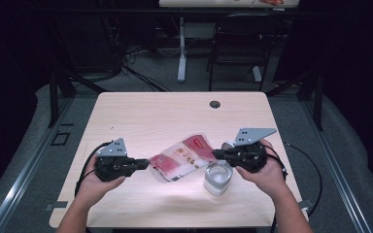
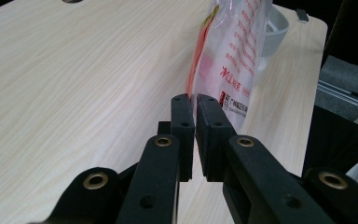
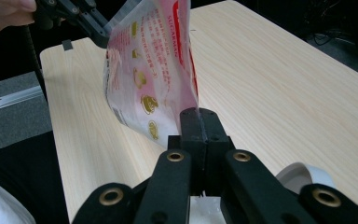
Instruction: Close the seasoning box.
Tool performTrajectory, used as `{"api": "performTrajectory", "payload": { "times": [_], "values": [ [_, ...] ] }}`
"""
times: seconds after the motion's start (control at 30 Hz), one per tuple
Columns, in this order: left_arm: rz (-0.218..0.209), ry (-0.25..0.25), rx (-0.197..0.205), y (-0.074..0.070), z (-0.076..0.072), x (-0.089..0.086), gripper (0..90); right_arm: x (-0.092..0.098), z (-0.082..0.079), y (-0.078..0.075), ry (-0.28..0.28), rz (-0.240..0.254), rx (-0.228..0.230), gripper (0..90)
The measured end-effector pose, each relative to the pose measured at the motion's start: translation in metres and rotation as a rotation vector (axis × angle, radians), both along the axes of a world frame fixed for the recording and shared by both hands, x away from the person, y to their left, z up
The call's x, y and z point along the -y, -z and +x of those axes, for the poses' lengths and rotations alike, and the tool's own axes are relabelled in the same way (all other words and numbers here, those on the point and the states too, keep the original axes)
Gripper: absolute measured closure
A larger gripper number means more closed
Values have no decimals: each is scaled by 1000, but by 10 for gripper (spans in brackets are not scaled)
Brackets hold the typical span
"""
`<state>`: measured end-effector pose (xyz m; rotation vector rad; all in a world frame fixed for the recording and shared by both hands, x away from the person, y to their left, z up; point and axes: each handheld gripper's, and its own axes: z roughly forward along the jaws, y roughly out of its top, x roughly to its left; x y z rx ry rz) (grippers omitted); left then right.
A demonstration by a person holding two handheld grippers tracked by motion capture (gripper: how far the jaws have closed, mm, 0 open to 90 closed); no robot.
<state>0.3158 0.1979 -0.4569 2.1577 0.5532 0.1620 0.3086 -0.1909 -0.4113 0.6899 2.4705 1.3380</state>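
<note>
**Pouch held between both tools above counter**

The left tool (image 1: pixel 145 164) and right tool (image 1: pixel 215 154) are each clamping an opposite edge of the red-and-white pouch (image 1: pixel 182 157), suspending it over the counter (image 1: pixel 175 114), just beside the clear cup (image 1: pixel 218 178).

Light wood-grain table (image 1: pixel 141 114) with a round cable grommet (image 1: pixel 214 104) near its far edge; it stands on grey carpeted floor (image 1: pixel 349 160), with metal rails (image 1: pixel 22 170) running along both sides. Beyond it: a black chair (image 1: pixel 238 43), the white leg (image 1: pixel 181 48) of a second desk, and loose cables (image 1: pixel 141 73) on the floor. Surroundings are dark, black curtains at left and right; light falls mainly on the tabletop.
</note>
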Motion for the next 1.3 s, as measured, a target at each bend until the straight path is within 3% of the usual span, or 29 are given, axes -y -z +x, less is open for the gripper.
{"api": "performTrajectory", "payload": {
  "times": [0.3, 0.8, 1.07, 1.3],
  "values": [
    [27, -12, -12, 7, -1, 0, 864, -11, 0, -7, 13, -5, 17, 900],
    [37, -35, -21, 13, -1, -4, 876, -25, -2, -21, 1, 8, 52, 900],
    [39, -53, -33, 18, 3, -5, 882, -32, 1, -22, -4, 5, 54, 900],
    [47, -88, -55, 32, 9, -7, 883, -43, 5, -20, -13, -4, 57, 900]
  ]
}}
